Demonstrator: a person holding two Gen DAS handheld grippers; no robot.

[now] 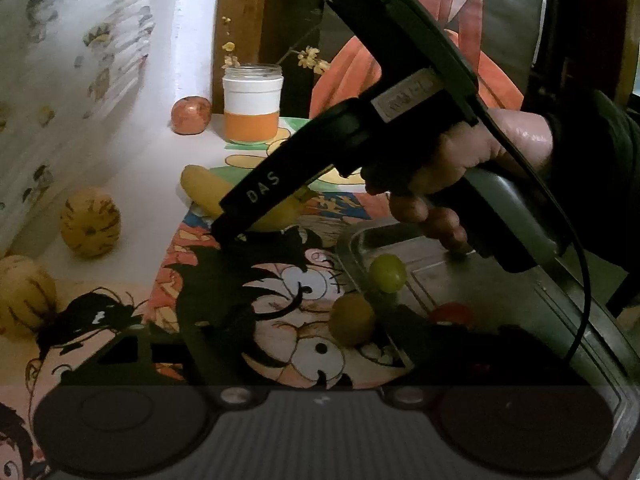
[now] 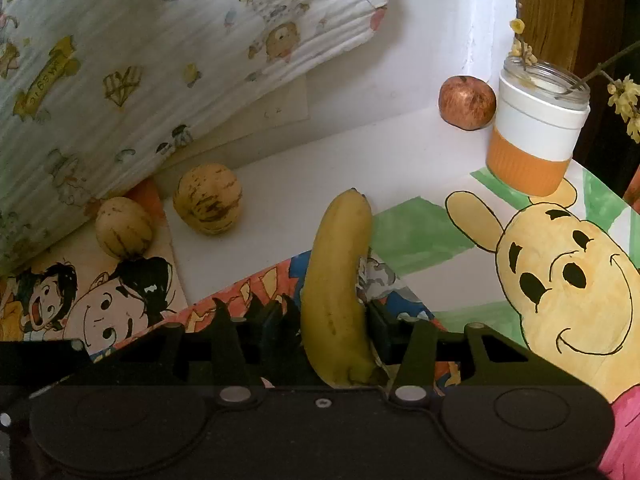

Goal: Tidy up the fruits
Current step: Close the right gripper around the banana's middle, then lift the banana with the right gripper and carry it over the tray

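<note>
My right gripper [image 2: 334,316] is shut on a yellow banana [image 2: 340,280], its pads pressing both sides near the stem end; the banana lies on the cartoon mat. In the left wrist view a hand holds that gripper [image 1: 224,232], tip down on the banana [image 1: 276,216]. My left gripper [image 1: 304,328] is open, with an olive-green round fruit [image 1: 351,324] on the mat between its fingers, closer to the right one and clear of the left. A green grape [image 1: 387,273] sits at the metal tray's [image 1: 520,300] left rim. Something small and red [image 1: 452,314] lies in the tray.
Two striped yellow melons [image 2: 208,198] [image 2: 124,234] lie near a patterned cloth [image 2: 160,60]. A red apple [image 2: 466,102] sits in the far corner beside a glass jar with an orange band [image 2: 536,128] holding flower twigs. A bear drawing [image 2: 560,280] covers the table on the right.
</note>
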